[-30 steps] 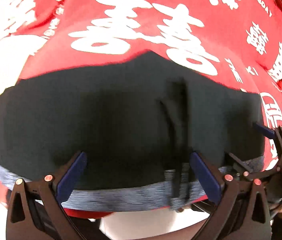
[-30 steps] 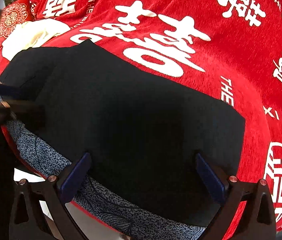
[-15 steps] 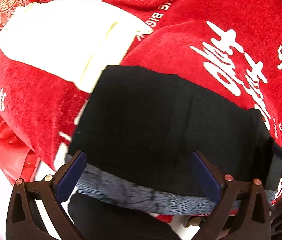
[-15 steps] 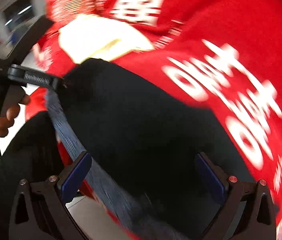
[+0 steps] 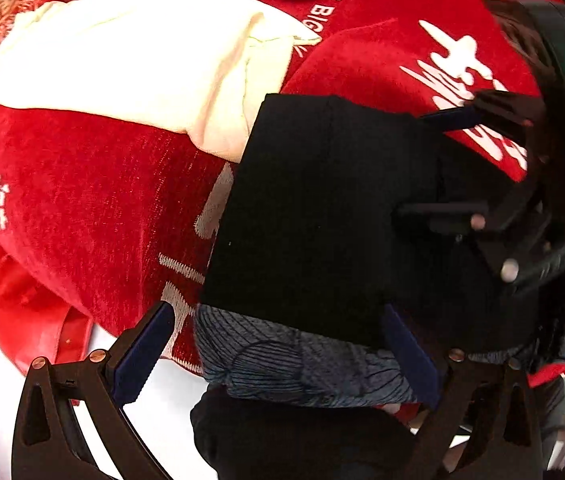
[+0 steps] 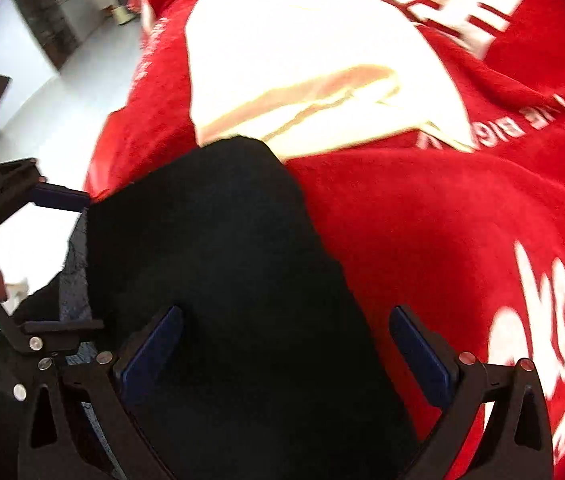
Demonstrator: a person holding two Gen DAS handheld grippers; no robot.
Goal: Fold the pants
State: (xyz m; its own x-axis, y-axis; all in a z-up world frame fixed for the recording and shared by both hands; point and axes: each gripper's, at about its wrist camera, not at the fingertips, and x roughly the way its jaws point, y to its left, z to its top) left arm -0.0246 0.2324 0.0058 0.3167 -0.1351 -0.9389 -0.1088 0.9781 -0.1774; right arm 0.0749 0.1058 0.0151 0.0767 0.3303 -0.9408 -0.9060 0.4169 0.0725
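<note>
While the black pants (image 5: 314, 216) lie folded on the red blanket (image 5: 82, 200) beside a cream garment (image 5: 130, 64), the left gripper (image 5: 278, 356) stands wide and empty, the right gripper (image 6: 286, 356) is closing, untouched; next, probably pinching an edge.

Both grippers are black plastic frames. The left gripper (image 5: 278, 344) and right gripper (image 6: 286, 346) have dark blue pads (image 5: 144, 350) and copper-coloured screws (image 5: 97, 356).

The folded pants (image 5: 314, 216) lie on the blanket (image 5: 82, 200), near its front edge, with the waistband (image 5: 294, 360) nearest the cameras. A pale cloth (image 5: 130, 60) lies on the blanket behind and to the left, touching the pants' far corner
</note>
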